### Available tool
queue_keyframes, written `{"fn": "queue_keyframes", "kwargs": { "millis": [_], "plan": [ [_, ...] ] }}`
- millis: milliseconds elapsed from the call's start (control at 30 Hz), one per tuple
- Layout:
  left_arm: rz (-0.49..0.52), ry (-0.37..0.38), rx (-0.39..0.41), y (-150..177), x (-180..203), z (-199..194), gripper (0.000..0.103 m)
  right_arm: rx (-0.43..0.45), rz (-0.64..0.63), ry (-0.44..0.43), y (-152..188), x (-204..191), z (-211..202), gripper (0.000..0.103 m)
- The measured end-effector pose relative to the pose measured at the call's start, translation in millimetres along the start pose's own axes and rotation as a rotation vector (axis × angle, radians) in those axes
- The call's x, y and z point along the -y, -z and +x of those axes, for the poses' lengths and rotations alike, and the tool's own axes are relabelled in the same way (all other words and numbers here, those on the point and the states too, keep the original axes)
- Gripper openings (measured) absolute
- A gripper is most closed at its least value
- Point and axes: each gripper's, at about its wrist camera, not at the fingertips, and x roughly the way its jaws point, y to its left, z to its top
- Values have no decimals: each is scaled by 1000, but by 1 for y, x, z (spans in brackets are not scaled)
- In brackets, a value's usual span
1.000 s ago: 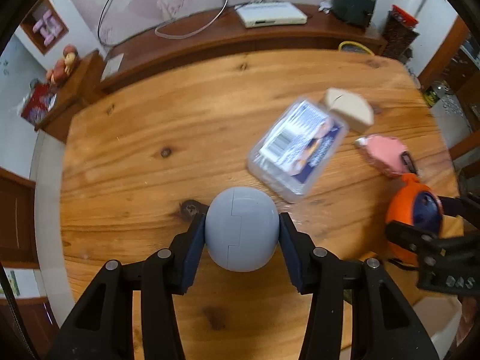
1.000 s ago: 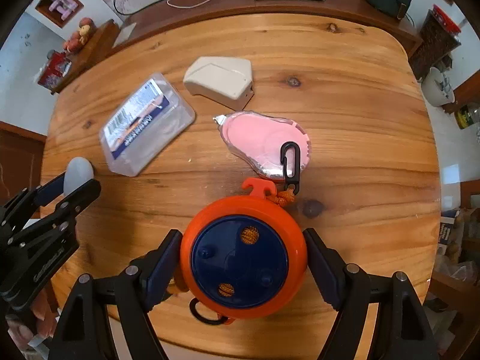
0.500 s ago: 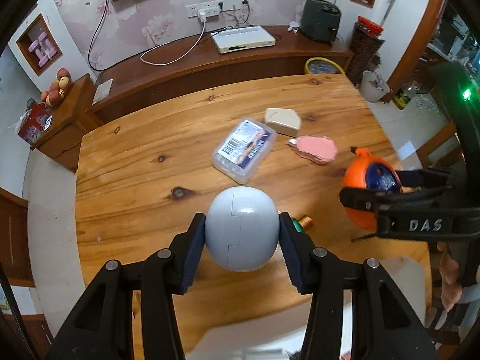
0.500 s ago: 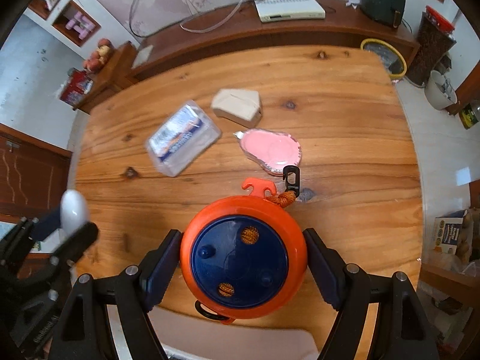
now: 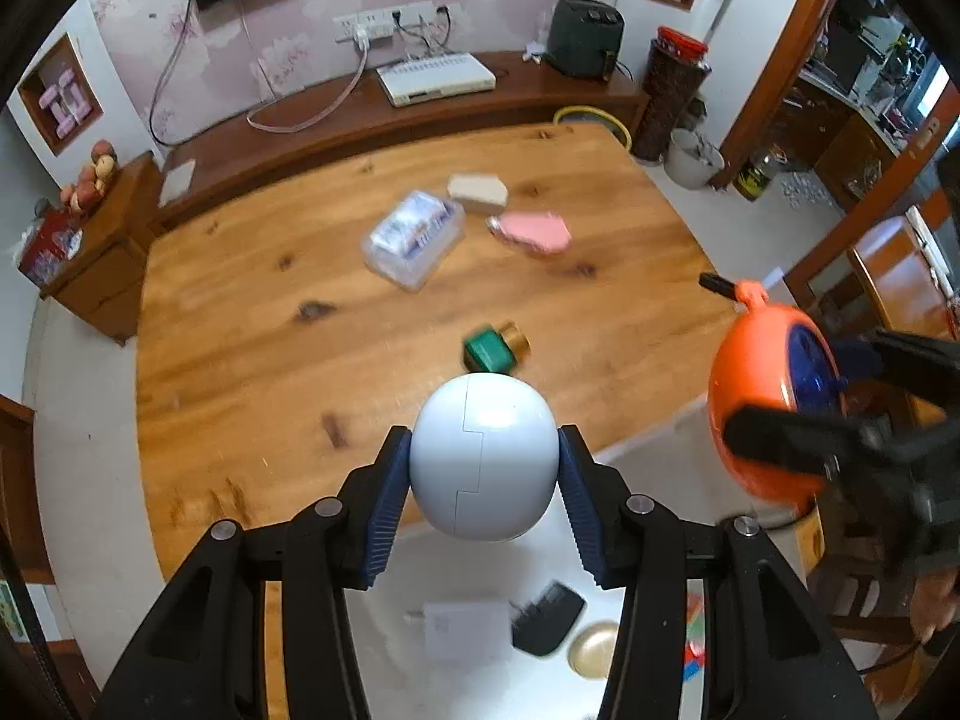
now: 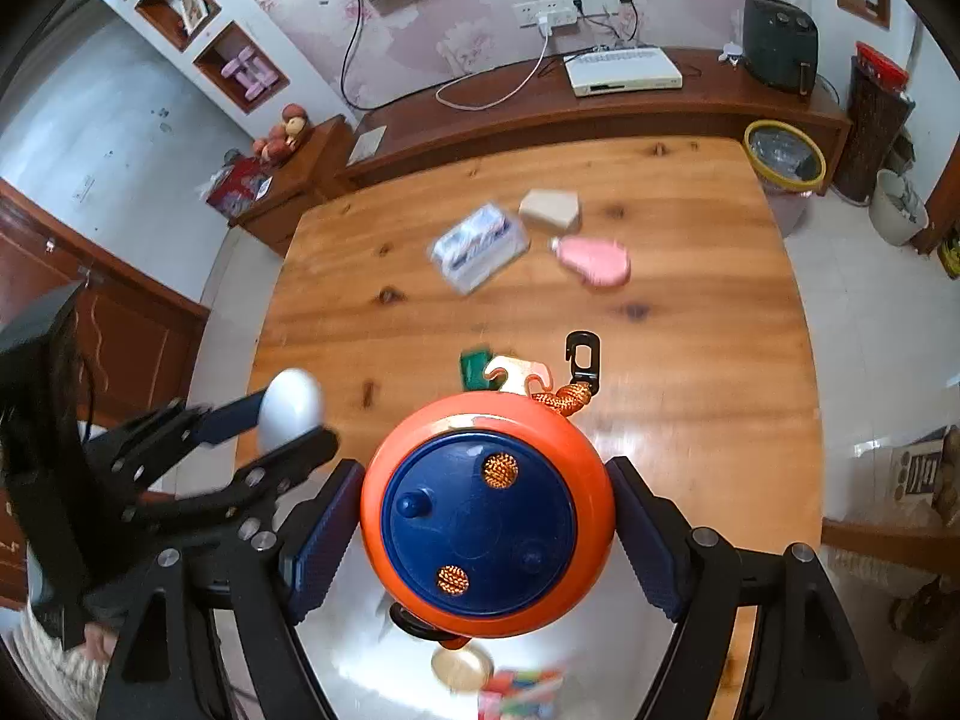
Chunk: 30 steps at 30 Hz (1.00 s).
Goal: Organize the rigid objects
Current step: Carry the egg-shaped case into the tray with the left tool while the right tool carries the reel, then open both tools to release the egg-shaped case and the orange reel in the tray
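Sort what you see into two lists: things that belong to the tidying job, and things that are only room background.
Part of the job:
pale egg-shaped shell in the left gripper
orange reel in the right gripper
clear box
beige block
pink case
green bottle

Background:
white set-top box
black appliance
yellow-rimmed bin

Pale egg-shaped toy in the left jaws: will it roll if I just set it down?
Probably. The pale egg-shaped toy is smooth, rounded, with no visible flat base. Its glossy shell may slip; only the pads pinch its sides.
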Motion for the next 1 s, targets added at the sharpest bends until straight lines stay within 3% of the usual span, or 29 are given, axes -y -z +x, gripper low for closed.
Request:
{"fn": "queue_keyframes", "kwargs": {
  "millis": [200, 367, 700, 1000],
  "plan": [
    [29, 5, -57, 30, 18, 12, 52, -47, -28, 7, 53, -7, 2, 81],
    [13, 11, -106, 43, 25, 29, 52, -98, 12, 28, 82, 5, 32, 81],
    [4, -26, -106, 57, 37, 66, 52, -140, 38, 94, 103, 27, 77, 81],
    [-5, -48, -117, 67, 38, 92, 52, -98, -162, 239, 111, 6, 89, 81]
  ]
}}
